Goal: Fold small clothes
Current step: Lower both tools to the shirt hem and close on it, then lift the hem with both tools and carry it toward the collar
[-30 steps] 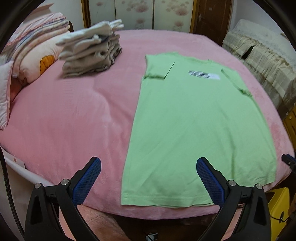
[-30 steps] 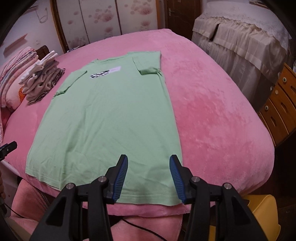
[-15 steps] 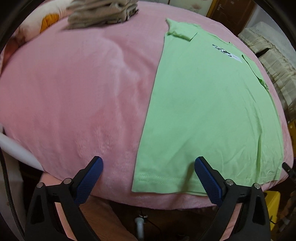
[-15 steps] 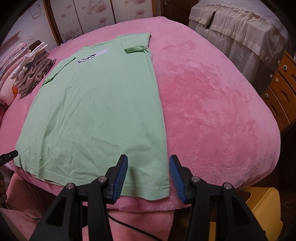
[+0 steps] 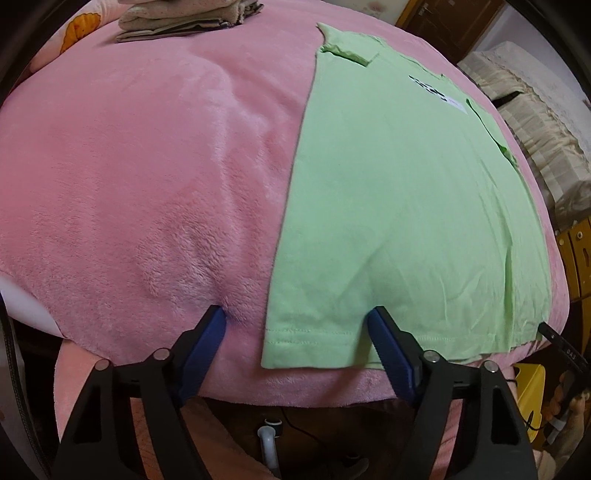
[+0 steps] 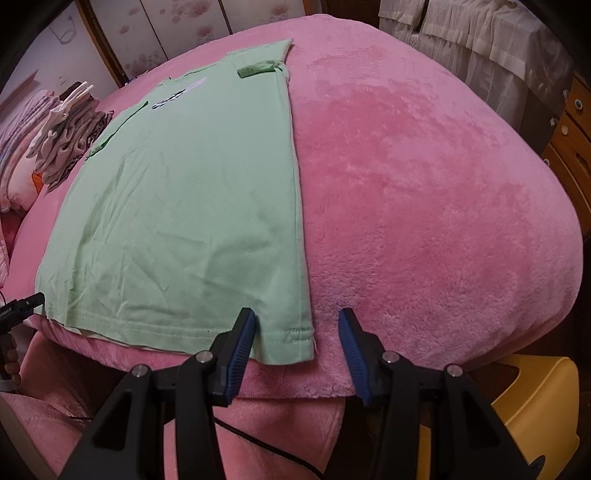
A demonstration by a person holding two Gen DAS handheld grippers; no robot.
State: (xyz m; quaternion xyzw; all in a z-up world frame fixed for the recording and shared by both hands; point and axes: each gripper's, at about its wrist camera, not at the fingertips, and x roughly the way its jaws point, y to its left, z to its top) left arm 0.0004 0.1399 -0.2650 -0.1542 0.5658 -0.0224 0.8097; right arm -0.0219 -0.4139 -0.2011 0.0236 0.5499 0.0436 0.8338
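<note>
While both tongs point steeply down at the near edge of the bed, a light green T-shirt (image 5: pixel 399 206) lies spread flat on the pink plush blanket (image 5: pixel 147 184), its hem nearest the tongs and its collar farthest from them. Left tongs (image 5: pixel 297 325): jaws apart and just narrowing, straddling the shirt's near left hem corner; the left blue pad (image 5: pixel 207 343) presses into bare blanket just beside the shirt's side edge, the right pad rests on the cloth at the hem. The pads do not pinch the fabric. Right tongs (image 6: pixel 295 325): jaws apart at a moderate gap, straddling the near right hem corner (image 6: pixel 291 343); the left pad sits on the shirt, the right pad on the blanket just outside the side edge, again with no pinch. Both sleeves are folded inward onto the body of the shirt. Far beyond the left tongs, a stack of folded pale clothes (image 5: pixel 184 18) sits on the blanket, well apart from the shirt. A yellow stool (image 6: pixel 532 402) stands below the right tongs, beside the bed.
</note>
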